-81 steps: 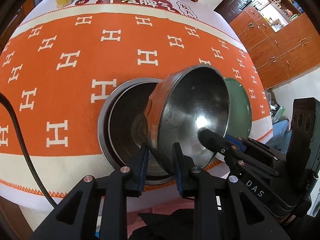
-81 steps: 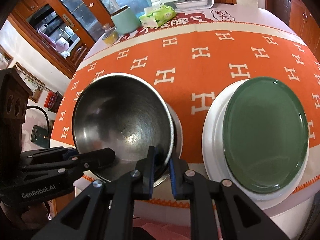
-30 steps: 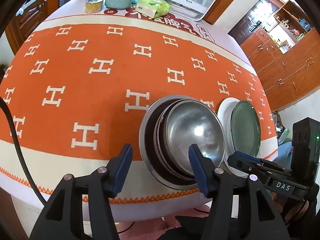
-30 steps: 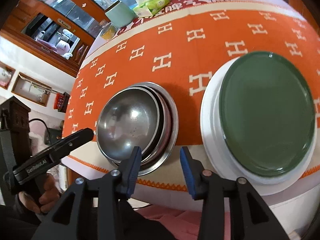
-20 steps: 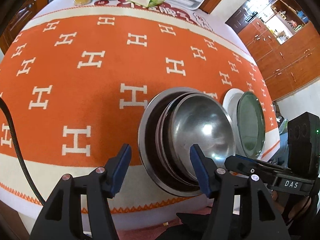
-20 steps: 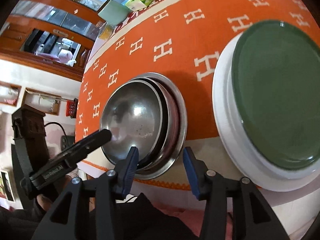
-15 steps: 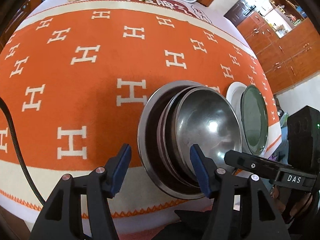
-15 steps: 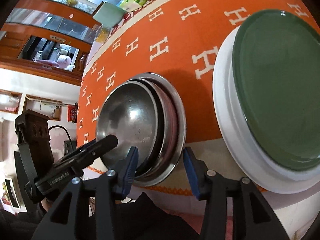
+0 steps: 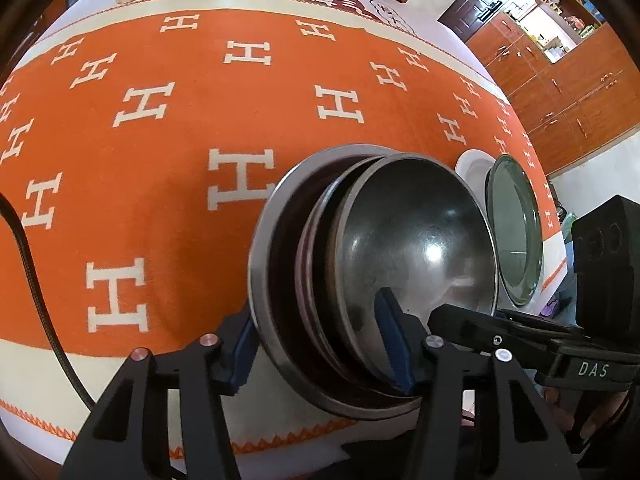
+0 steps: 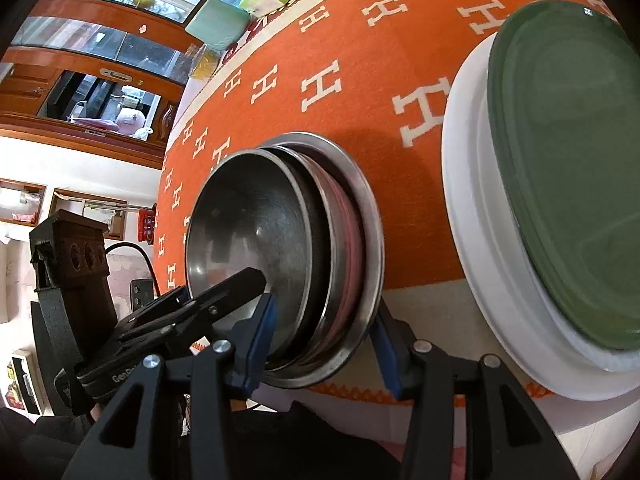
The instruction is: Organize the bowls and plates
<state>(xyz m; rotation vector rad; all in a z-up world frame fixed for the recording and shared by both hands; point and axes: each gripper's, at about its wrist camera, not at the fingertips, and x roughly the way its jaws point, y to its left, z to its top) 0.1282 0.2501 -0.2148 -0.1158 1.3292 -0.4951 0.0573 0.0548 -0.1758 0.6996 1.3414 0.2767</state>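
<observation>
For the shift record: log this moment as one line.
left claw: closing, straddling nested steel bowls | right claw: straddling same stack's rim | green plate on white plate | cloth: orange

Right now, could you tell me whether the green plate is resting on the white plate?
Touching. The right wrist view shows the green plate lying directly on the white plate, whose rim rings it with no gap between them.

My left gripper (image 9: pixel 320 340) points steeply down, jaws closing — one finger outside the stacked bowls' (image 9: pixel 400 240) rim, one inside. My right gripper (image 10: pixel 324 340) straddles the same stack — jaws apart, likewise tilted downward.
</observation>
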